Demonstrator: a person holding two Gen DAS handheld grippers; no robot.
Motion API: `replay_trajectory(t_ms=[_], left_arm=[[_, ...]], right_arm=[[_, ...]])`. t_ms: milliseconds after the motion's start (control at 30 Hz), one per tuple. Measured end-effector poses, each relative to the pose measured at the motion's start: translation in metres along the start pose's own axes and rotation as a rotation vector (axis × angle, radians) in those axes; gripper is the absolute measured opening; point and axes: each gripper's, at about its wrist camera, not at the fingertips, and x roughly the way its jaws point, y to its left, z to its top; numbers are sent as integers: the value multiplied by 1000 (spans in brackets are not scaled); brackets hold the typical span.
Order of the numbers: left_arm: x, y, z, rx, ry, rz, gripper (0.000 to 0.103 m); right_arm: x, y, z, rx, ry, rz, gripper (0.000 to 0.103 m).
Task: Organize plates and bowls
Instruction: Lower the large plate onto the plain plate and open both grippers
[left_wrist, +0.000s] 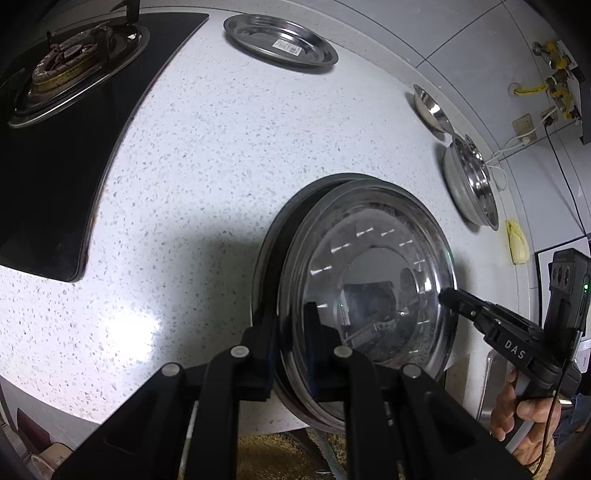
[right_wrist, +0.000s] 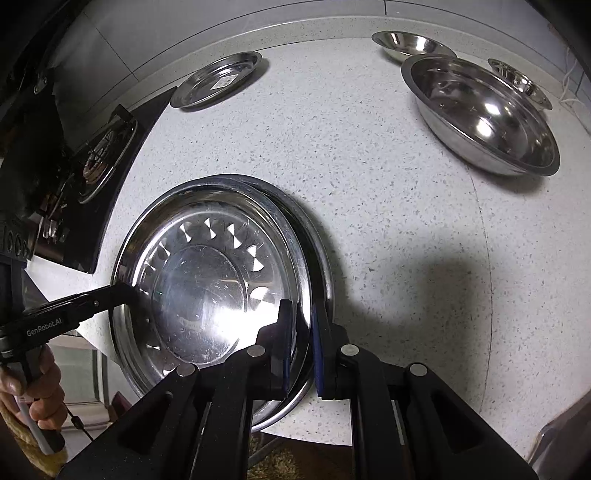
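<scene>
A large steel plate (left_wrist: 369, 280) is held between both grippers near the counter's front edge, with a second plate rim (left_wrist: 269, 243) just behind and under it. My left gripper (left_wrist: 291, 332) is shut on the plate's left rim. My right gripper (right_wrist: 304, 339) is shut on its right rim (right_wrist: 301, 288). In the right wrist view the plate (right_wrist: 207, 280) fills the lower left and the left gripper (right_wrist: 122, 293) reaches in from the left. The right gripper also shows in the left wrist view (left_wrist: 448, 295).
A flat steel plate (left_wrist: 280, 40) lies at the back by the wall, also in the right wrist view (right_wrist: 218, 79). A big steel bowl (right_wrist: 484, 110) and two smaller bowls (right_wrist: 410, 44) (right_wrist: 521, 81) stand at the right. The gas hob (left_wrist: 66, 110) is on the left.
</scene>
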Motion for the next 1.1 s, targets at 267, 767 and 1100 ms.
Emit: replay_trajectory(t_ms=[267,767,1100], left_arm=[[-3,-6,0,54,-21,-14,24],[-18,-7,11,34,-60,4,26],[-28,1,30,-16,-89,1,26]], right_arm=[[-4,-5,-2,-8,-11,34,11],[-18,-13,3,-3,-42,75,37],[-23,-4,18,-22,-51,93,45]])
